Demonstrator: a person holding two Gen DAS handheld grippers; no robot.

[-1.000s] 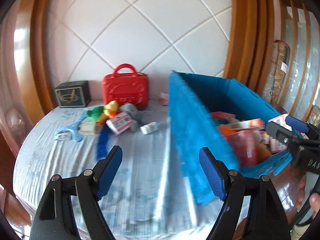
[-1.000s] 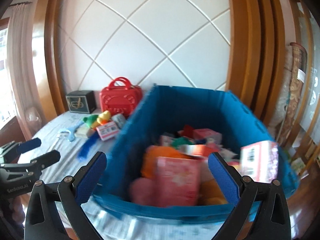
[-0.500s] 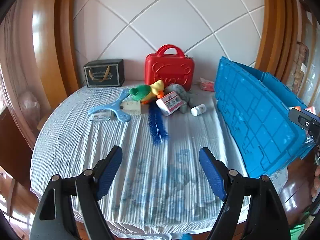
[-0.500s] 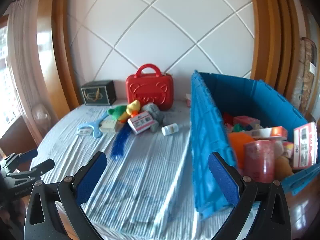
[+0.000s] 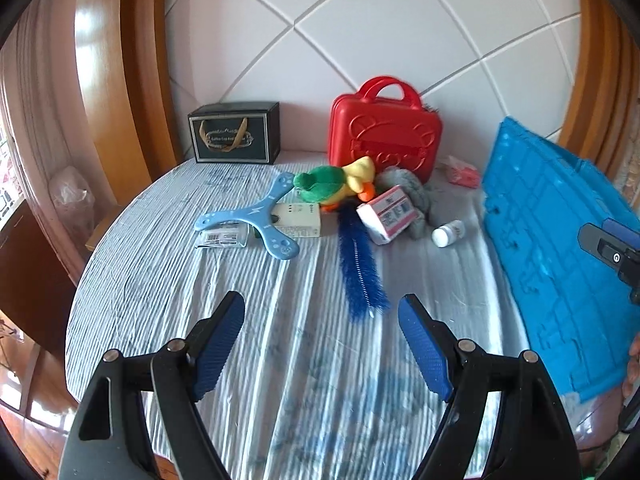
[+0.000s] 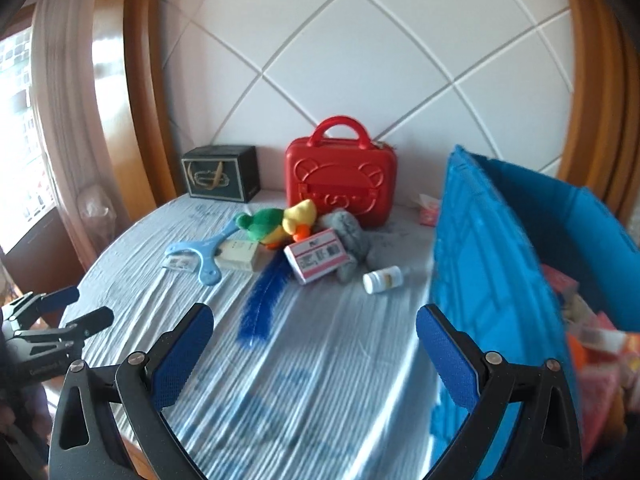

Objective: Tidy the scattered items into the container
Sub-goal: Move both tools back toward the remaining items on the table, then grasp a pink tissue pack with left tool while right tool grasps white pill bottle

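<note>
right claw (image 6: pixel 314 344) spread empty, blue brush (image 6: pixel 266 292) ahead, blue crate (image 6: pixel 500 272) right

**Little print that can be read**

The pink box (image 5: pixel 389 213) carries a white label with barcodes, its characters too small to read. The black gift box (image 5: pixel 234 132) has gold lettering inside a frame, illegible. A small packet (image 5: pixel 222 237) under the blue boomerang toy (image 5: pixel 256 220) shows a barcode sticker only. The cream box (image 5: pixel 297 220) bears faint marks, unreadable.
</note>
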